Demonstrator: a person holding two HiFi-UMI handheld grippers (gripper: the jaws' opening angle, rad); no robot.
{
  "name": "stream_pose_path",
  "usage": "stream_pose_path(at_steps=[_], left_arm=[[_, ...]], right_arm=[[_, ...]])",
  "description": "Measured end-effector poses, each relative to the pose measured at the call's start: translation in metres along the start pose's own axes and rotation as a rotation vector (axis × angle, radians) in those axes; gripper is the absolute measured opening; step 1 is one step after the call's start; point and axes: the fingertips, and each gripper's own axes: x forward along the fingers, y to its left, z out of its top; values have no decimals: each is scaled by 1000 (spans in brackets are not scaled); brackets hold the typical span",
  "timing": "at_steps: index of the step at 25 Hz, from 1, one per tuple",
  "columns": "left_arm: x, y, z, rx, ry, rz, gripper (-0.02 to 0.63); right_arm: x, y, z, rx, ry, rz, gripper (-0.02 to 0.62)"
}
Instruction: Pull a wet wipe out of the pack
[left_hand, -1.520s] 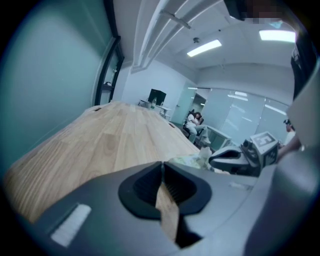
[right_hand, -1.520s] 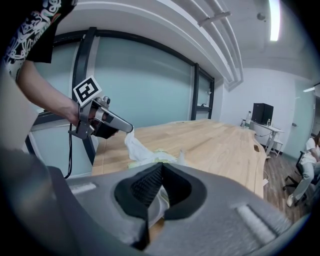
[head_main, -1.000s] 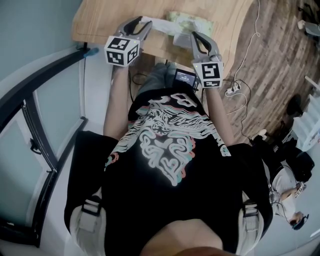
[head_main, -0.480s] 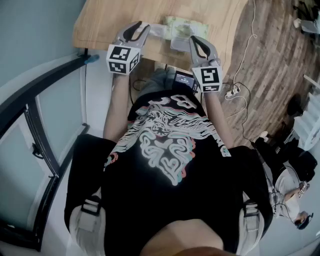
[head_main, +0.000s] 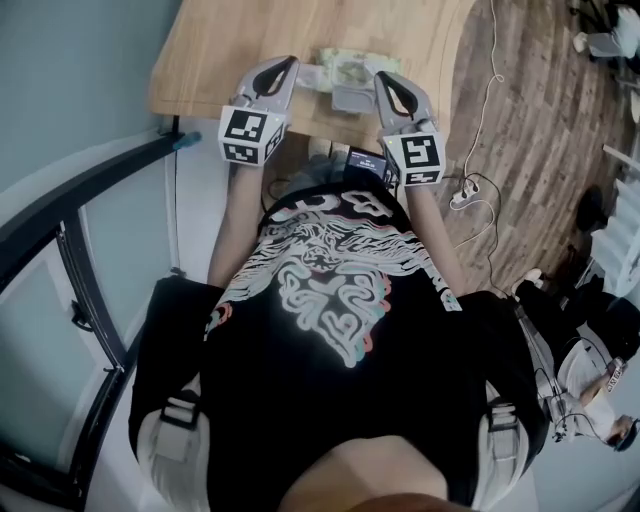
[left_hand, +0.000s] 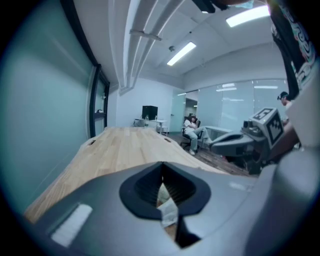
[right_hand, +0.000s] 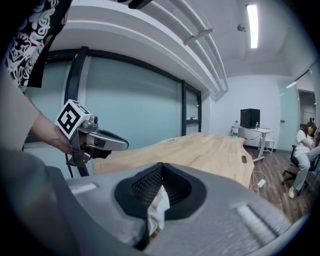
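We see the left tongs (left_hand: 162, 172) pressed together on a white wet wipe (left_hand: 168, 212), and the right tongs (right_hand: 161, 172) pinching the pack (head_main: 352, 70) by its edge. The pack is between both tongs, over the wooden worktop (head_main: 230, 40).

Black short-sleeved T-shirt (head_main: 330, 300) fills mid-frame, and there's a swirling white print across the chest, edged in teal and pink. Pale straps (head_main: 175, 440) with dark buckles sit at both lower corners. Up top are the left gripper (head_main: 290, 65) and right gripper (head_main: 385, 80), smooth grey shells, each carrying a white cube (head_main: 250, 135) with black square markers.
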Motion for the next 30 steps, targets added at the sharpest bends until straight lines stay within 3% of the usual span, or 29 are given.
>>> stream_pose_path(at_steps=[5,10,30], left_arm=[[-1,-19,33,9,-90,-49,-11],[8,-29,48,69,-88,-70,-11],[3,-20,51,43,-101,-23,-11]], right_arm=[[-5,-11,13,-24,-21,-42,-2],[-15,-19,25,-72,-50,-71,-2],[-26,-23,36,-96,-85,-116,-2]])
